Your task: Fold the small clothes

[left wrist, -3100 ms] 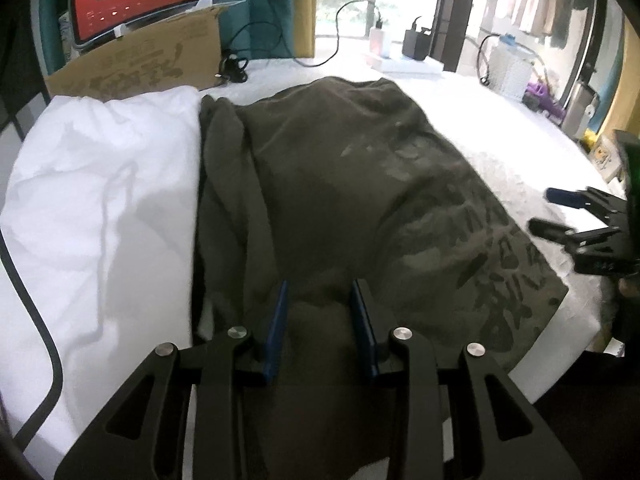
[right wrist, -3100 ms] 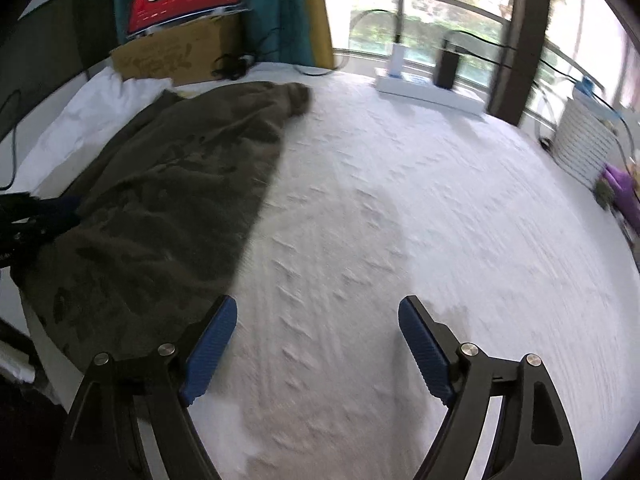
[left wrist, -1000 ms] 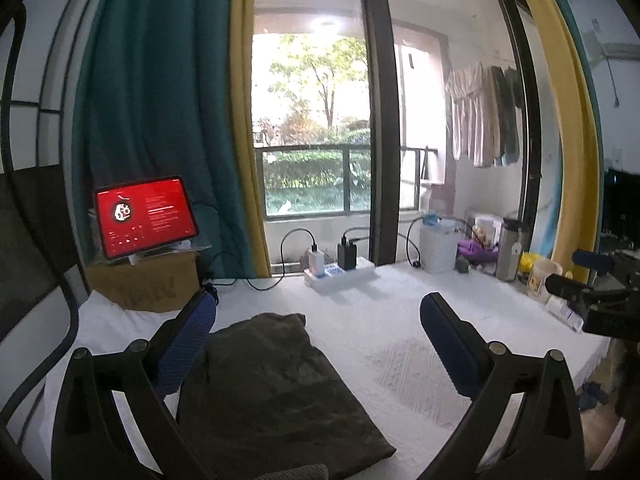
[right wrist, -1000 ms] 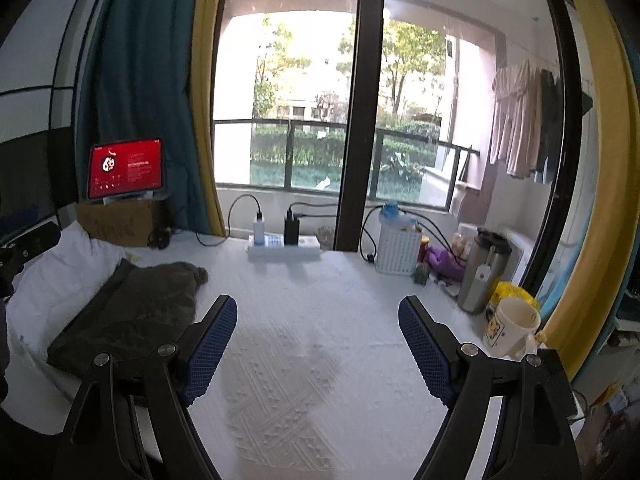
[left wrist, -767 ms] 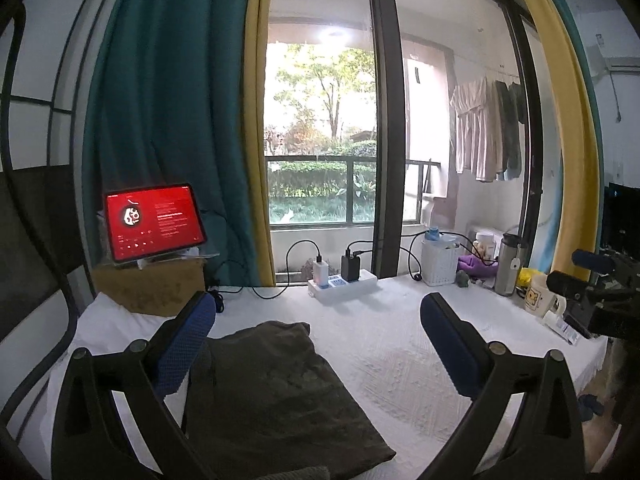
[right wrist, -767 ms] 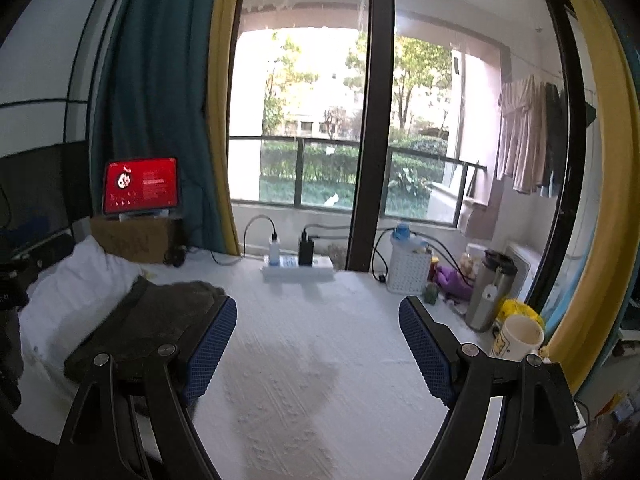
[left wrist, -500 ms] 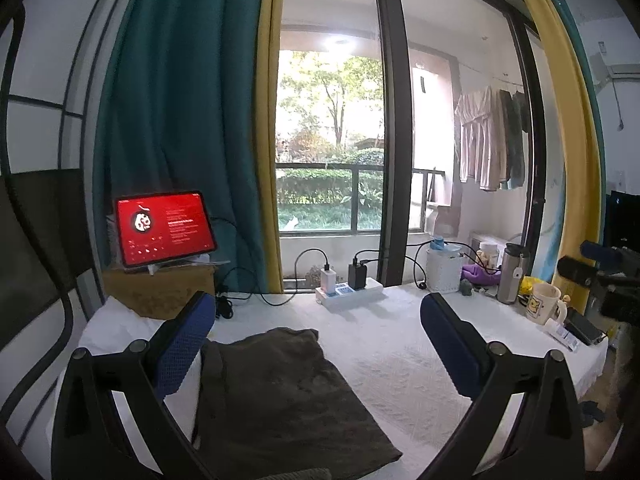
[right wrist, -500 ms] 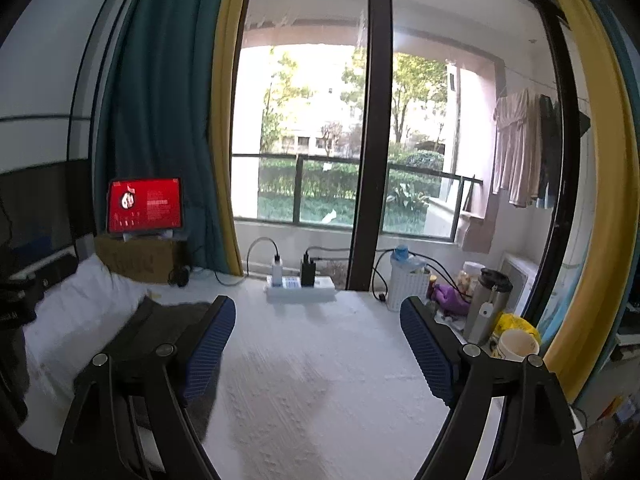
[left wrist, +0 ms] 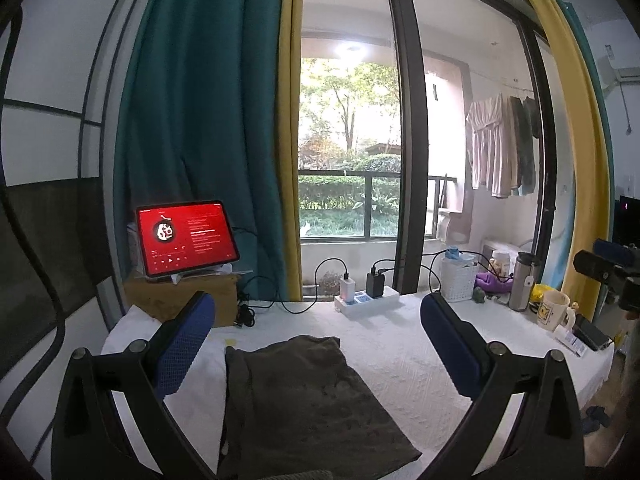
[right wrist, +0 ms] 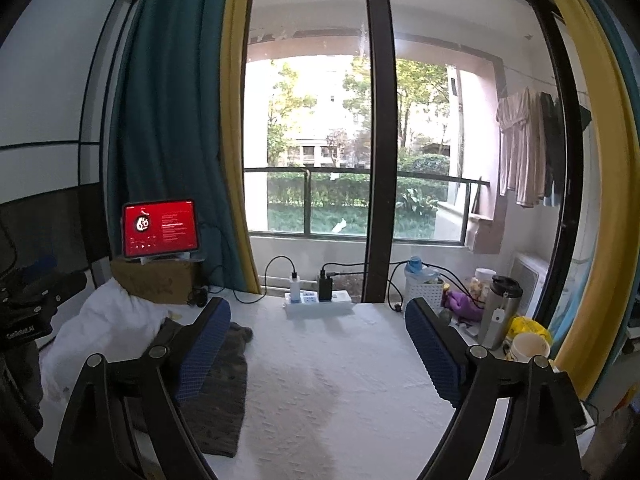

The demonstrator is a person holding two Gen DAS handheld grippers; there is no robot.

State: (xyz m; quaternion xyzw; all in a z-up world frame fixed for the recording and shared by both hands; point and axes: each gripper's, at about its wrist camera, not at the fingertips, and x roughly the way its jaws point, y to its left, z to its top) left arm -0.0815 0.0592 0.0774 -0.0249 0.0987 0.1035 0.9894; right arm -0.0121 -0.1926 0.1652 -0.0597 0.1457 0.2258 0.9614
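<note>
The dark shirt [left wrist: 304,404] lies folded flat on the bed [left wrist: 420,364], just right of the white pillow [left wrist: 132,332]. It looks soft and limp; pinch a corner edge. Left gripper [left wrist: 320,344] gapes empty; right gripper [right wrist: 320,348], also empty, is widening.

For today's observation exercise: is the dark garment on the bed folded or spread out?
Folded: the dark garment lies as a compact rectangle with straight edges.

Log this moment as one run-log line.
garment: dark folded shirt flat on white bed | left gripper: open, empty | right gripper: opening, empty | contact: none
</note>
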